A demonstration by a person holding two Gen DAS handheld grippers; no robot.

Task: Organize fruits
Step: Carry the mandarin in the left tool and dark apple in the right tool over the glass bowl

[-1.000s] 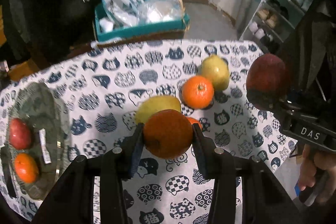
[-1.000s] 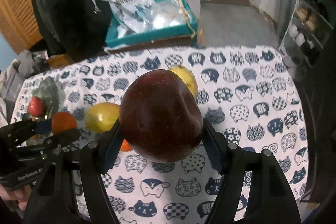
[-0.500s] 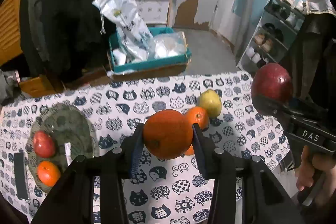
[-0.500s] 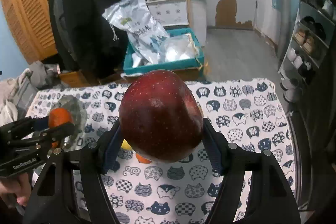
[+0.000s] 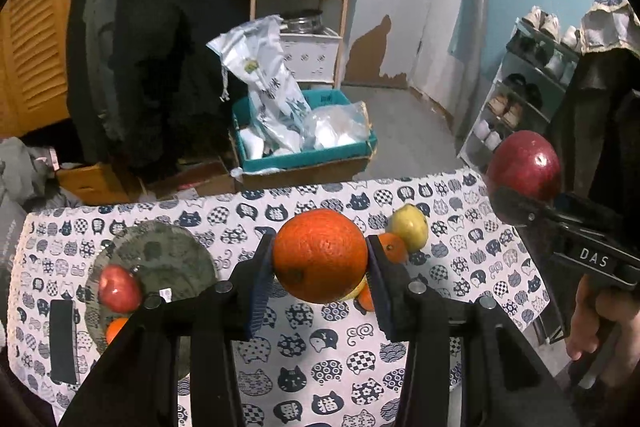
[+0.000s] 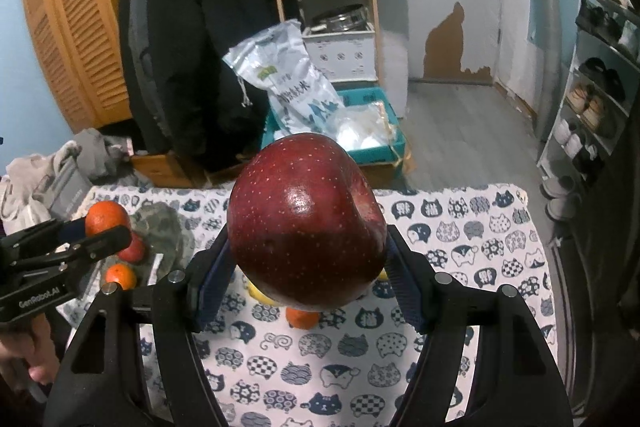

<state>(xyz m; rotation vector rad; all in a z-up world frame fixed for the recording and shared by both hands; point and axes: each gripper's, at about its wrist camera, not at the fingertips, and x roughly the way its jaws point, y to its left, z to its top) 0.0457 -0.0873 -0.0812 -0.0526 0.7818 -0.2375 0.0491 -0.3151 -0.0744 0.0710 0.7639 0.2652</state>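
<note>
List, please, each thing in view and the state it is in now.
left gripper: shut on the orange
orange: held above the table
right gripper: shut on the red apple
red apple: held above the table
plate: on the table, holds a small apple and a small orange
yellow pear: lying on the table

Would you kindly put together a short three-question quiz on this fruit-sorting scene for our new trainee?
1. True or false: the left gripper is shut on an orange.
2. What does the right gripper hold? A) a lemon B) a dark red apple C) nothing
3. Fill in: the green plate on the cat-print tablecloth already holds a small red apple and a small ____.

Key: 1 true; 2 B; 3 orange.
</note>
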